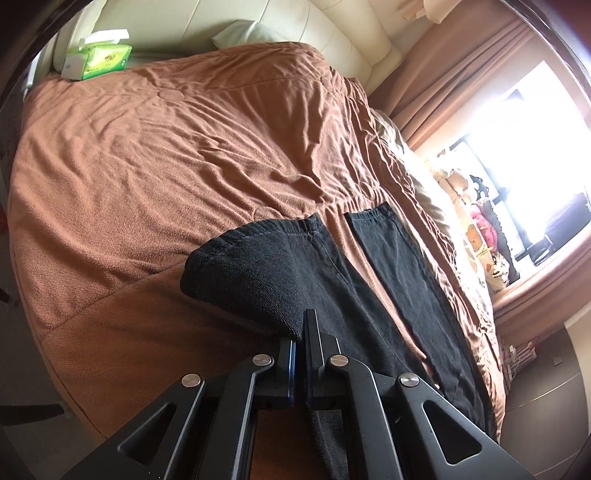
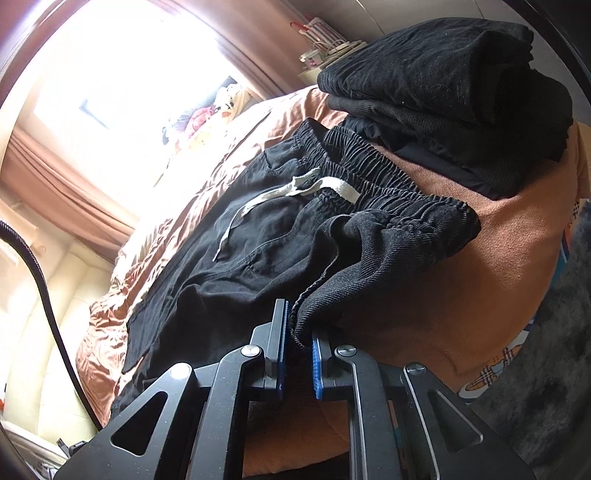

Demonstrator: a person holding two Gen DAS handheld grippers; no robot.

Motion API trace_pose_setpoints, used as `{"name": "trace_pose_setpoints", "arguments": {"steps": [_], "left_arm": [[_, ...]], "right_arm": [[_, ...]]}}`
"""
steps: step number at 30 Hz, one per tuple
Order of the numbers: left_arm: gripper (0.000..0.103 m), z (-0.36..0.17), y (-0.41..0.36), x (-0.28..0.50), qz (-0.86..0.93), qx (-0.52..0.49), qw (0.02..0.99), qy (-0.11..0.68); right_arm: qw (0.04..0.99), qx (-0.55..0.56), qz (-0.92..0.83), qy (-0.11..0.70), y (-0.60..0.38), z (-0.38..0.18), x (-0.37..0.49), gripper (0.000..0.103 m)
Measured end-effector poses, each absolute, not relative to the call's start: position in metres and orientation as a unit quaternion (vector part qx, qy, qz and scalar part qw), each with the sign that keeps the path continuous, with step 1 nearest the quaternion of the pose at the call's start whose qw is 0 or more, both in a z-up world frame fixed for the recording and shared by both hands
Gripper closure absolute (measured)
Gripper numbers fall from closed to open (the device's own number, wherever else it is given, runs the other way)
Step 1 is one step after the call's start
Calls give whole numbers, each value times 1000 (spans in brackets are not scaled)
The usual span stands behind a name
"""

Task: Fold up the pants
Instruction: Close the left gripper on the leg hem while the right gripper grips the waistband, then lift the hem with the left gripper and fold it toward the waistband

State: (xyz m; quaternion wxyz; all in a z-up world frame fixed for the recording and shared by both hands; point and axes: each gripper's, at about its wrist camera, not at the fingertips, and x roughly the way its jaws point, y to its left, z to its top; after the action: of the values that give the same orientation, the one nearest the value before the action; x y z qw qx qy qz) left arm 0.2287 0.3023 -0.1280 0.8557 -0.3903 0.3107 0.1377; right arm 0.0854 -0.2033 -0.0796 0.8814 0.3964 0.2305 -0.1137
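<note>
Black pants lie on a brown bedspread, their two legs stretching away toward the hems. My left gripper is shut on a leg's edge, and the lifted cloth curls up over the fingers. In the right wrist view the same pants show their elastic waistband and a white drawstring. My right gripper is shut on the near waistband corner, which is raised off the bed.
A stack of folded dark clothes sits on the bed beyond the waistband. A green tissue pack lies near the pillow. Curtains and a bright window with soft toys border the bed's far side. A black cable hangs at left.
</note>
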Motion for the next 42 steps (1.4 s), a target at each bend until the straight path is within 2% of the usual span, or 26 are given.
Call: {"name": "trace_pose_setpoints", "arguments": {"steps": [20, 42], "left_arm": [[100, -68, 288, 257, 132, -355, 883, 278], [100, -19, 260, 375, 134, -326, 899, 258]], "right_arm": [[911, 340, -135, 189, -187, -28, 89, 95], [910, 361, -136, 152, -222, 1, 177, 96]]}}
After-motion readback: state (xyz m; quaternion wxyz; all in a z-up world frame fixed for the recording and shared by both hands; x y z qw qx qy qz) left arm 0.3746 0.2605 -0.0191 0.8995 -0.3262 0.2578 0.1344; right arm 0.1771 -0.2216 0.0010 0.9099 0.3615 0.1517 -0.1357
